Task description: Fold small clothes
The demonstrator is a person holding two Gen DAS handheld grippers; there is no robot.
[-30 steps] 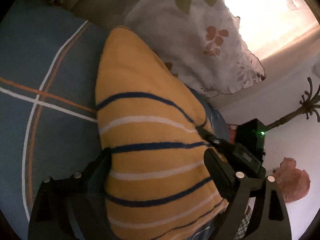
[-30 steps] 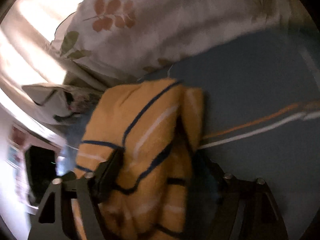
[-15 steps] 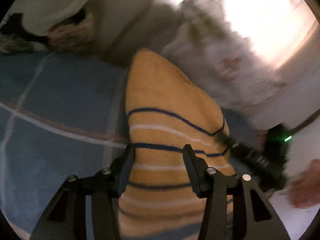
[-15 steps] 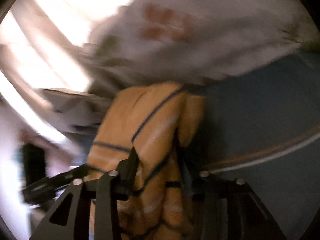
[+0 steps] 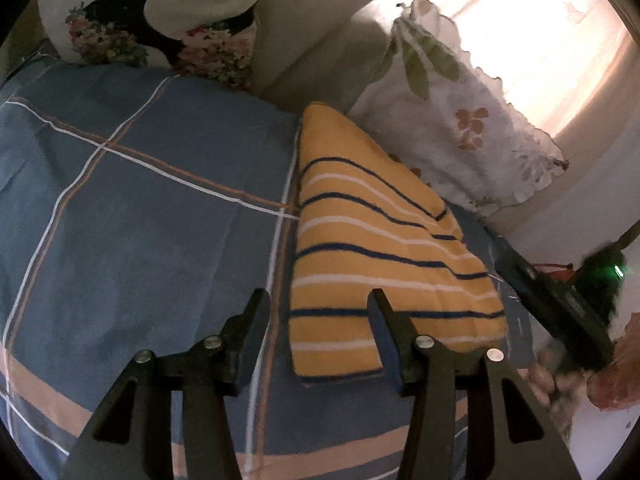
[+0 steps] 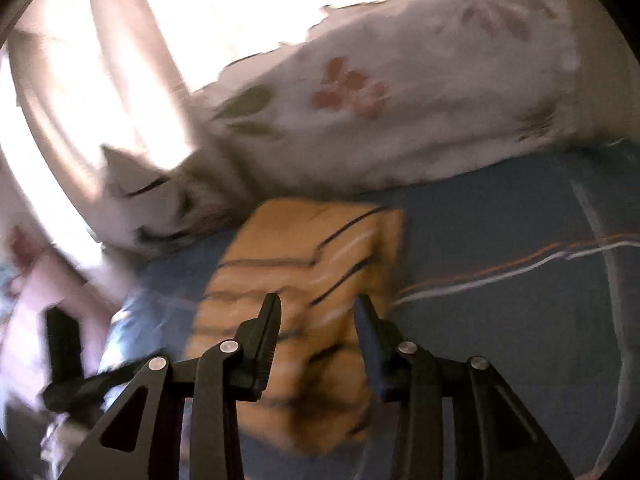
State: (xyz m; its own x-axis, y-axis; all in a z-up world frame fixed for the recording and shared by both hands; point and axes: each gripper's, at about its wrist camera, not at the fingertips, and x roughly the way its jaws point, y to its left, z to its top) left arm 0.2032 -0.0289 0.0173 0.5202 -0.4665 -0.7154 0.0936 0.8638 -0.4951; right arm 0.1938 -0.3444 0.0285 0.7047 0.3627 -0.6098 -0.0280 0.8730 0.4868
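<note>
A folded yellow garment (image 5: 372, 240) with navy and white stripes lies flat on the blue plaid bedsheet (image 5: 140, 220). My left gripper (image 5: 320, 304) is open and empty, just short of the garment's near left corner. In the right wrist view the same garment (image 6: 304, 280) lies folded on the sheet, blurred by motion. My right gripper (image 6: 316, 308) is open and empty above its near end. The right gripper also shows in the left wrist view (image 5: 560, 304) beside the garment's right edge.
A white floral pillow (image 5: 460, 120) lies right behind the garment. A second floral pillow (image 5: 152, 24) stands at the back left. The bed's edge runs along the right, with a bright curtain (image 6: 100, 60) behind.
Both grippers have let go of the garment and pulled back from it. It now lies flat and folded on the sheet instead of hanging between the fingers.
</note>
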